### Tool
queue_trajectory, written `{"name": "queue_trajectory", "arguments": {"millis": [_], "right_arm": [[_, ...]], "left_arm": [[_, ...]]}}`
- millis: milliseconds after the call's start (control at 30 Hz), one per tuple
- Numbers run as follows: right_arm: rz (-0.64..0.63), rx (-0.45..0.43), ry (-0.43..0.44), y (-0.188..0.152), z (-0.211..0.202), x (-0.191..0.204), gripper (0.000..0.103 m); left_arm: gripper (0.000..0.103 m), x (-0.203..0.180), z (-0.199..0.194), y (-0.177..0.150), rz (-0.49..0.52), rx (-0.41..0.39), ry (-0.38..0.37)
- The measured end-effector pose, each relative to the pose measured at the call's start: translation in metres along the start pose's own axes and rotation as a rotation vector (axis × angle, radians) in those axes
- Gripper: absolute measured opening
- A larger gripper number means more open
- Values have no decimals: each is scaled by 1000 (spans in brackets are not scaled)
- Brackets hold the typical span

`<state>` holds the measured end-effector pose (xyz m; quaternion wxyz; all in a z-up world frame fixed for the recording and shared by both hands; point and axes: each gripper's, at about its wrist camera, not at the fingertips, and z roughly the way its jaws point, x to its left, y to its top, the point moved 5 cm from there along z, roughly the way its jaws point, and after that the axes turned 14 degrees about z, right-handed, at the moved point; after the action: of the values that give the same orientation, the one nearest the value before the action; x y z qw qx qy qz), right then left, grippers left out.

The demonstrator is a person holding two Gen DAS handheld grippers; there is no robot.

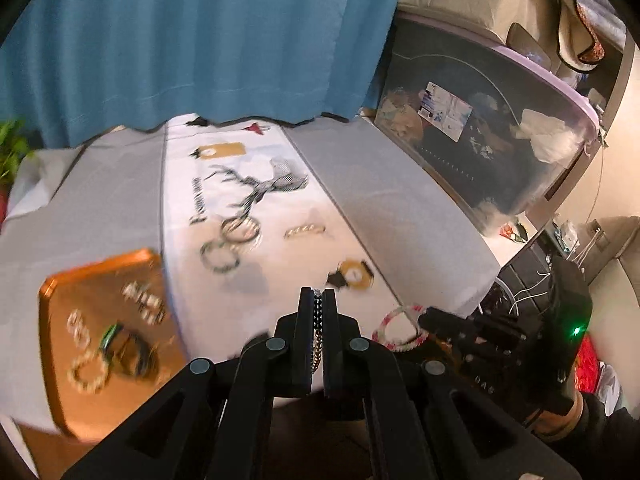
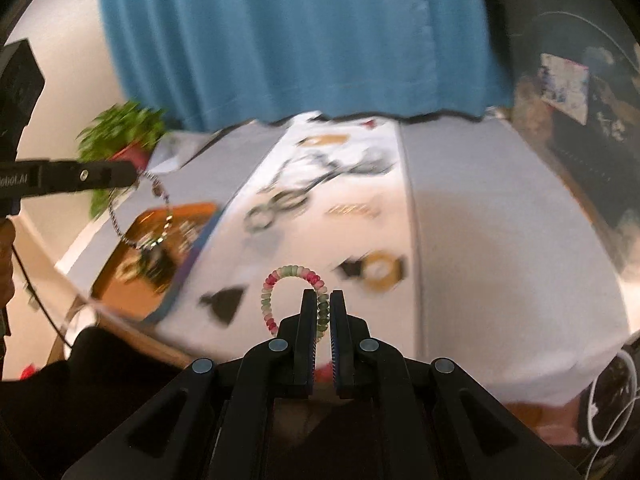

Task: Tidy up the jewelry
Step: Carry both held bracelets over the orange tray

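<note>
My left gripper (image 1: pixel 318 296) is shut on a dark and silver beaded chain bracelet (image 1: pixel 318 314), which hangs in a loop (image 2: pixel 162 220) over the orange tray (image 2: pixel 120 292) in the right wrist view. The orange tray (image 1: pixel 100 400) holds several bracelets. My right gripper (image 2: pixel 320 296) is shut on a pink, green and white bead bracelet (image 2: pixel 288 272), raised above the table's near edge. That bracelet (image 1: pixel 396 330) also shows in the left wrist view beside the right gripper (image 1: pixel 426 320). Two ring bracelets (image 1: pixel 234 236) and a gold chain (image 1: pixel 304 232) lie on the white cloth.
The table wears a grey and white cloth (image 1: pixel 360 184) with a deer print. A blue curtain (image 1: pixel 200 40) hangs behind it. A clear storage box (image 1: pixel 480 132) stands at the right, a green plant (image 2: pixel 124 128) at the far left. Both views are motion blurred.
</note>
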<state>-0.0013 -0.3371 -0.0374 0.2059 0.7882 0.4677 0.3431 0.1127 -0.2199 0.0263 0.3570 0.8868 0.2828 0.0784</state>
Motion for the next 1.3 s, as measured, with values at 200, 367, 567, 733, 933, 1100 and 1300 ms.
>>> {"name": "queue_trajectory", "arguments": {"millis": [200,367,567,733,933,1100,1300], "right_arm": [[-67,35,46,-42,-22,41,7],[-109,50,66,-60,-35,63,7],[-159,51,76,-71,-46,85,7],[-191,53,81,-75,-49,98,7],[-216,60,79,-76,-47,108,7],[-231,70,75,-77,-43,115,7],[-244,81,68,-77,-38,121,7]], "left_arm": [[1,4,-42,-48,-57,-16,36],[1,10,-72,-78,-96,-39,64],[1,16,-97,-101,-127,-64,94],[1,23,-113,-113,-148,-86,112],[1,32,-120,-117,-165,-98,118],[1,40,-122,-120,-183,-104,120],[1,50,-120,-125,-202,-105,118]]}}
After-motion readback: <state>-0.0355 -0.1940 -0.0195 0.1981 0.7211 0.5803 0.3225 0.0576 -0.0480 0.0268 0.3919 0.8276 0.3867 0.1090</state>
